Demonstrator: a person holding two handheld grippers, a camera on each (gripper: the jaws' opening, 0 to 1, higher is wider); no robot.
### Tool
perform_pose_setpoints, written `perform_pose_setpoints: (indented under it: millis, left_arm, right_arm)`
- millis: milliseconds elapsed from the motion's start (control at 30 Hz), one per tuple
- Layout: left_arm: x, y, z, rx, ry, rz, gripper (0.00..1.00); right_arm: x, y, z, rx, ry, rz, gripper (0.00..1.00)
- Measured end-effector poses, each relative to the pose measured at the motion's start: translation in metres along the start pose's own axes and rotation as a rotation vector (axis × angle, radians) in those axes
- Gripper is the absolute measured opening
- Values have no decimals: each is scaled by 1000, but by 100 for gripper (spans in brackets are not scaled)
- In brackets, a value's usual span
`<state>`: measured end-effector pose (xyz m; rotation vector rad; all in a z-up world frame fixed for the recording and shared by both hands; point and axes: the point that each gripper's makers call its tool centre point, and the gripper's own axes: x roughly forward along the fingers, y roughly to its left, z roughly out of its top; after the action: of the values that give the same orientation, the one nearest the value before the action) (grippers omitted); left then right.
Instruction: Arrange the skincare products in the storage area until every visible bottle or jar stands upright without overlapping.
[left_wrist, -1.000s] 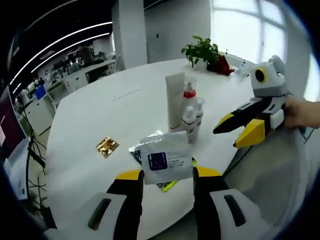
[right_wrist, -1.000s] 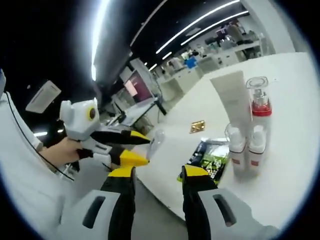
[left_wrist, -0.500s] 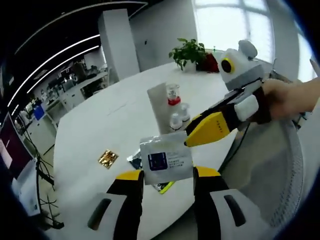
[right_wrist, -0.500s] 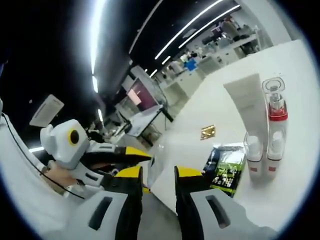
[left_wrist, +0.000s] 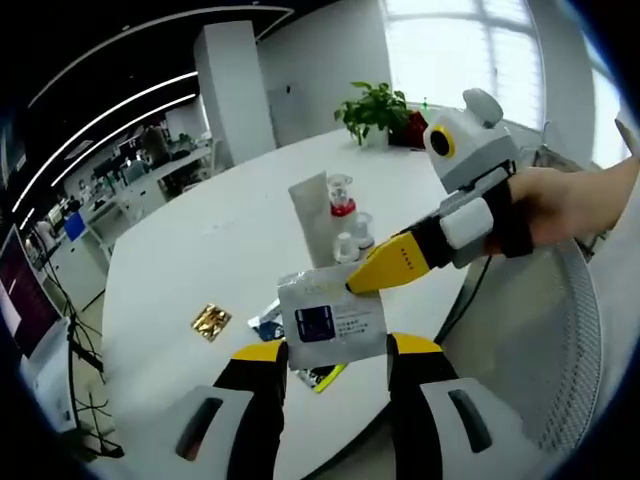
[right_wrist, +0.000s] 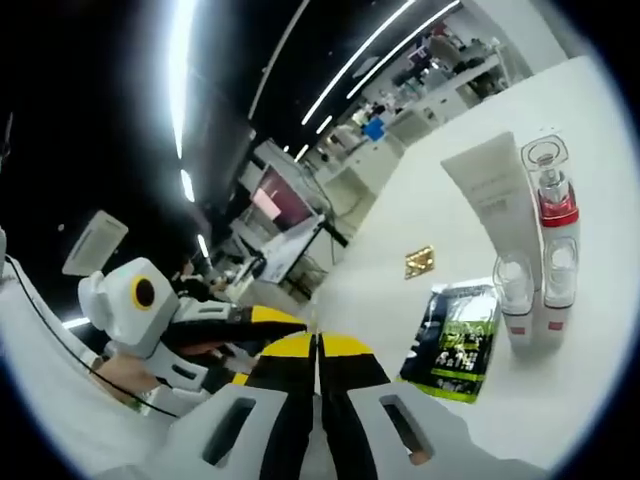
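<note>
- A white sachet (left_wrist: 330, 318) with a dark blue label hangs in the air above the desk (left_wrist: 200, 250) edge, between the two grippers.
- The left gripper (left_wrist: 328, 350) has its fingers on both sides of the sachet's lower part; they seem to hold it, though the contact itself is hidden behind the sachet.
- The right gripper (left_wrist: 372, 278) comes in from the right, and its yellow fingers (left_wrist: 395, 264) are pressed together on the sachet's upper right edge.
- In the right gripper view the right gripper (right_wrist: 318, 350) has its fingers closed with only a thin line between them; the sachet is seen edge-on there and is hard to make out.
- My judgement: the step in hand is a handover or a re-grip of the sachet from one gripper to the other.
- The bottles (left_wrist: 348, 232) stand upright and close together near the middle of the desk, with a white tube (left_wrist: 312, 212) upright just beside them; in the right gripper view the bottles (right_wrist: 535, 270) look touching but not overlapping.
- A green-black packet (right_wrist: 452, 340) lies flat near the bottles, and a small gold packet (left_wrist: 211, 322) lies apart from it.
- The next move probably calls for one gripper to let go while the other keeps a firm pinch, then to set the sachet down beside the group without knocking the bottles.
</note>
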<state>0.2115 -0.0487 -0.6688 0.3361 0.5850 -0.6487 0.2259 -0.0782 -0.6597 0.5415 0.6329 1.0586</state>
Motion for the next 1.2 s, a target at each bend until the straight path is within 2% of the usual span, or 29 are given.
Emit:
perform_pose_setpoints:
  millis: [67,133,233,333,367,467,533,633,667,733,833,967,1033,1100,1200]
  left_arm:
    - [1,-2,-4,1,6,-23,47]
    - [1,2,-8,-9,6,-28,54]
    - [-5,1,-10,-121,-33,-83,56]
    - [-11,4,-17,-189,-43,-132,54]
    - [-15,5,-17,-253,-68,-158,51]
    - [-22,4,-22,-358,-100,-225,44]
    - [-28,8,-26,-394,-129,-261,39]
    - [-33,15,-35,-458,-131,-272,25]
    - [-35,14,-34,-483,-137,-272,22]
    - [-38,19,-35,-520,-164,-293,21]
    - [-42,12,-31,-566,-189,-335,18]
    - [-40,9,-34,-574,-172,-335,9]
    - [-40,11,-37,-587,-167,-324,8]
    - [-40,14,-40,-607,-161,-308,3]
    - [-39,17,-42,-708,-146,-301,1]
  right_arm:
    - [-1,1,0,-20,13,-1,1]
    - [-2,0,-3,-59,55,-5,1]
    - [-3,3,-1,-75,61,6,1]
    - [-3,9,1,-78,74,45,1]
    - [-3,11,1,-87,83,58,1]
    - [-1,14,1,-104,121,82,1]
    - [2,18,1,-110,138,102,1]
    - [9,24,1,-108,157,134,1]
    - [11,26,-1,-109,165,141,1]
    - [15,30,-4,-109,186,156,1]
    - [22,35,-11,-117,216,176,1]
    - [31,41,-13,-109,226,195,1]
    - [34,41,-14,-119,237,185,1]
    - [37,39,-12,-120,239,174,1]
    - [42,32,-12,-134,253,135,1]
